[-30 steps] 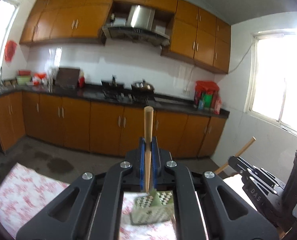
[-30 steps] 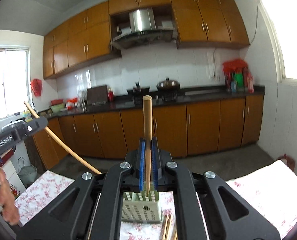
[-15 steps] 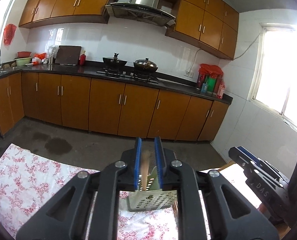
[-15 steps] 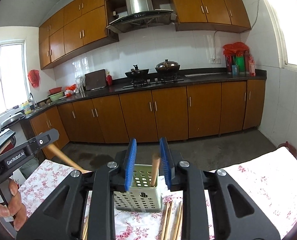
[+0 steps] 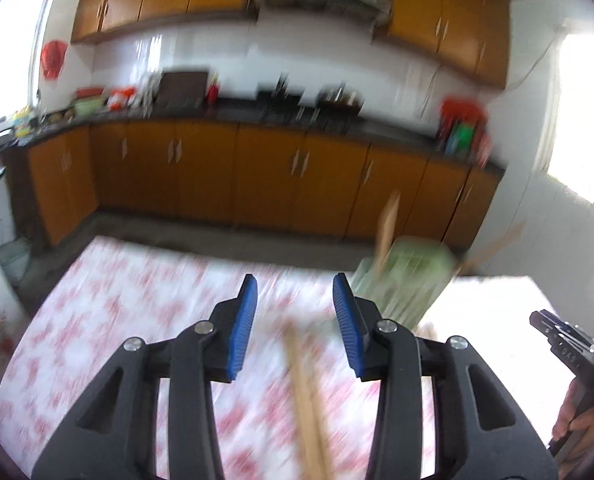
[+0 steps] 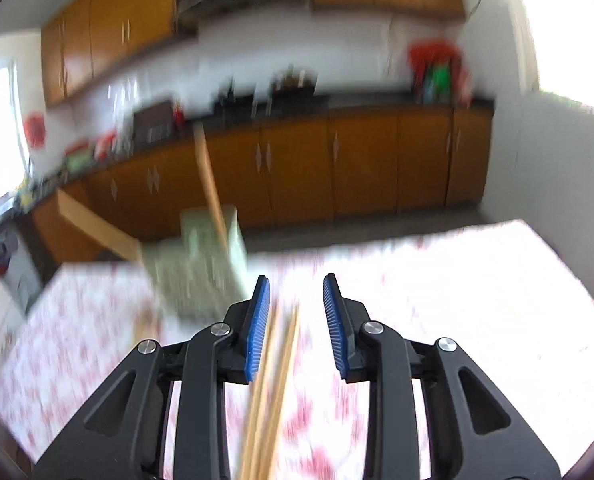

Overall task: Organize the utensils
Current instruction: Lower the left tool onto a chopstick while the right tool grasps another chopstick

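Both views are blurred by motion. A pale green perforated holder [image 5: 405, 280] [image 6: 201, 264] stands on the floral tablecloth [image 5: 117, 320] with two wooden chopsticks [image 5: 387, 232] [image 6: 209, 184] leaning in it. My left gripper [image 5: 295, 312] is to the left of the holder, its jaws opening and nothing pressed between them. Loose chopsticks [image 5: 305, 400] lie on the cloth below it. My right gripper [image 6: 295, 308] is open to the right of the holder, over several loose chopsticks [image 6: 273, 380] that lie near its left pad.
The right gripper's body [image 5: 561, 344] and the hand [image 5: 577, 420] holding it show at the left wrist view's right edge. Beyond the table's far edge are floor and orange kitchen cabinets [image 5: 257, 168]. The cloth [image 6: 457, 300] stretches to the right.
Each gripper was shut on an upright chopstick; both have let go and opened. The chopsticks now stand in the holder. Both grippers have sunk and tilted down toward the cloth.
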The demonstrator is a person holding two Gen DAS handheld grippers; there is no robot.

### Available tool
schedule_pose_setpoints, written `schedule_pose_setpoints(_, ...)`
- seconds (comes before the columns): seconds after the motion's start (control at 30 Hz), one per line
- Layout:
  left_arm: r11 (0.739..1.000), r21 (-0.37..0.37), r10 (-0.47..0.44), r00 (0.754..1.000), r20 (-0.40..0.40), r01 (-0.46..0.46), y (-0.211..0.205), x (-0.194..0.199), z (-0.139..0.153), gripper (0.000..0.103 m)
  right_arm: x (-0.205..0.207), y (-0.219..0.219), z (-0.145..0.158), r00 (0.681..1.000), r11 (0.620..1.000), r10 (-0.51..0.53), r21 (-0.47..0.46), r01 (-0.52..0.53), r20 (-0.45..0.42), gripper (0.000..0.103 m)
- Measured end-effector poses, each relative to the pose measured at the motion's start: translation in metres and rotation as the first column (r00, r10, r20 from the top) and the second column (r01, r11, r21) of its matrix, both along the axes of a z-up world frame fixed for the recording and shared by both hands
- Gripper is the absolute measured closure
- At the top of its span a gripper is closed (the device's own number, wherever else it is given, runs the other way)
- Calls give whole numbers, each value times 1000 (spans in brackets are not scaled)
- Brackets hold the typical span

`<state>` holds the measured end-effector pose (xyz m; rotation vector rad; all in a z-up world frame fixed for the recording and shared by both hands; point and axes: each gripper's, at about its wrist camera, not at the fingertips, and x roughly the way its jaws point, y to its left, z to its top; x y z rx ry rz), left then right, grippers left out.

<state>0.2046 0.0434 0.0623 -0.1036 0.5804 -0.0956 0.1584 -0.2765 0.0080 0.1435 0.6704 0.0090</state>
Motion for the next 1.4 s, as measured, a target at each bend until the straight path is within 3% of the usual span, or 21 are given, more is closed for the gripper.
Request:
schedule_pose_setpoints(0.13,1000,29,8,973,-230,-2,9,-2,-75,64,-1,11,-66,981,996,61,71,-48,-182,85)
schedule_pose_setpoints(0.23,1000,13,-3,950,-312,7,10,-8,-112,64,-4,20,-89,972,995,66,94,-46,-227,86)
schedule_pose_setpoints(0.33,1000,5,-20,940,-341,23,4,-13,-131,64,-5,28,-99,970,995,70,91,-49,-235,87)
schedule_pose_setpoints(0.47,999,-11,-43,934,-355,41,-4,-18,-138,65,-6,34,-104,969,998,57,34,-51,-241,94)
schedule_pose_setpoints(0.6,997,-30,-81,932,-354,76,-13,-17,-140,74,-7,29,-103,974,999,1,-43,-10,-225,95)
schedule_pose_setpoints(0.83,990,-25,-140,920,-365,141,-33,-20,-146,87,-9,6,-103,974,999,-54,-10,53,-218,95)
schedule_pose_setpoints(1.2,991,54,-92,911,-403,124,-38,-15,-155,90,-13,9,-102,977,998,-48,-38,41,-207,95)
schedule_pose_setpoints(1.4,992,70,-71,921,-383,106,-36,-11,-156,94,-15,10,-102,980,1000,-25,-18,22,-198,95)
